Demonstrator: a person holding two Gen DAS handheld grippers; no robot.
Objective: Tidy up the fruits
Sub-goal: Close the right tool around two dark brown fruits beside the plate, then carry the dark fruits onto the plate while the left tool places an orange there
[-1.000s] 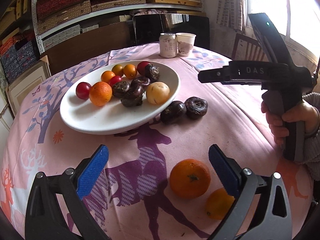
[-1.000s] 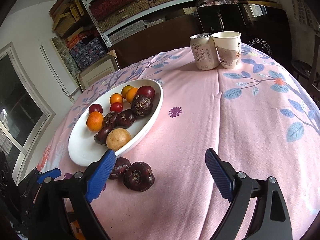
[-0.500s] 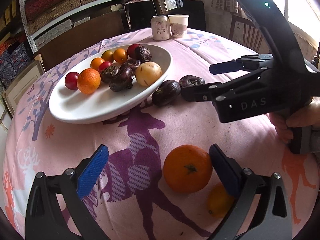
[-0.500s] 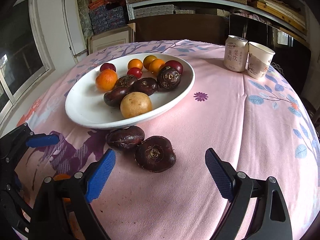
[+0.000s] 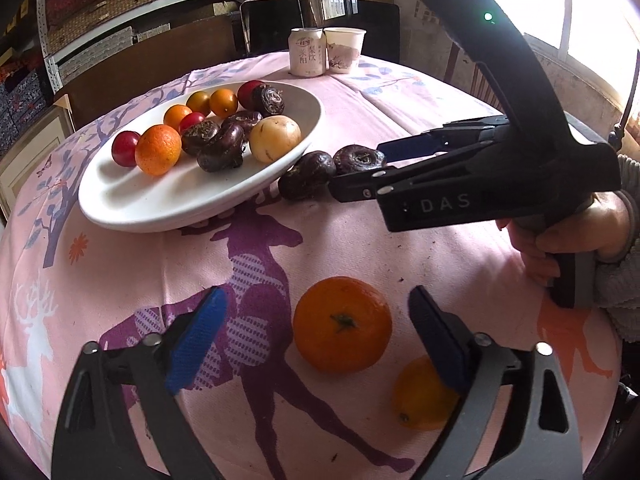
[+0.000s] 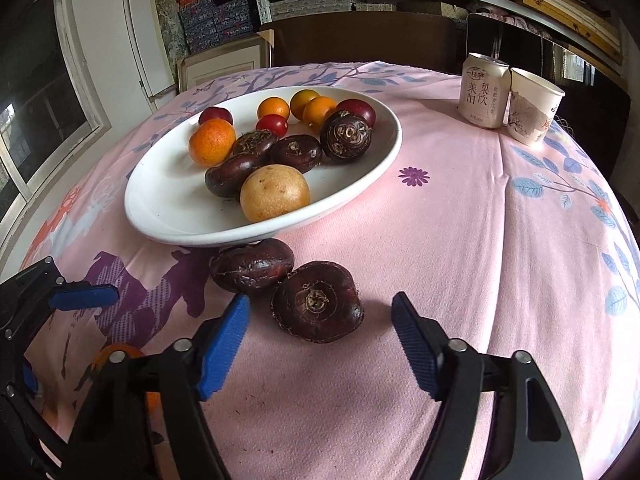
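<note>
A white plate (image 5: 132, 204) (image 6: 160, 216) holds several fruits: oranges, red plums, dark water chestnuts and a yellow round fruit. Two dark chestnuts lie on the pink cloth beside the plate: one (image 6: 318, 302) (image 5: 358, 159) sits between the tips of my open right gripper (image 6: 320, 344) (image 5: 356, 170), the other (image 6: 252, 266) (image 5: 307, 176) just left of it. A large orange (image 5: 342, 324) lies between the tips of my open left gripper (image 5: 316, 336), whose fingers (image 6: 82, 296) show in the right wrist view. A smaller orange (image 5: 420, 398) lies partly behind the left gripper's right finger.
A drink can (image 6: 482, 90) (image 5: 306, 52) and a paper cup (image 6: 532, 110) (image 5: 344, 48) stand at the far side of the round table. Shelves with boxes and a dark chair stand behind. A window is at the left in the right wrist view.
My right gripper has swung left and come down close to the two loose chestnuts. My left gripper has moved forward so the large orange now sits between its tips.
</note>
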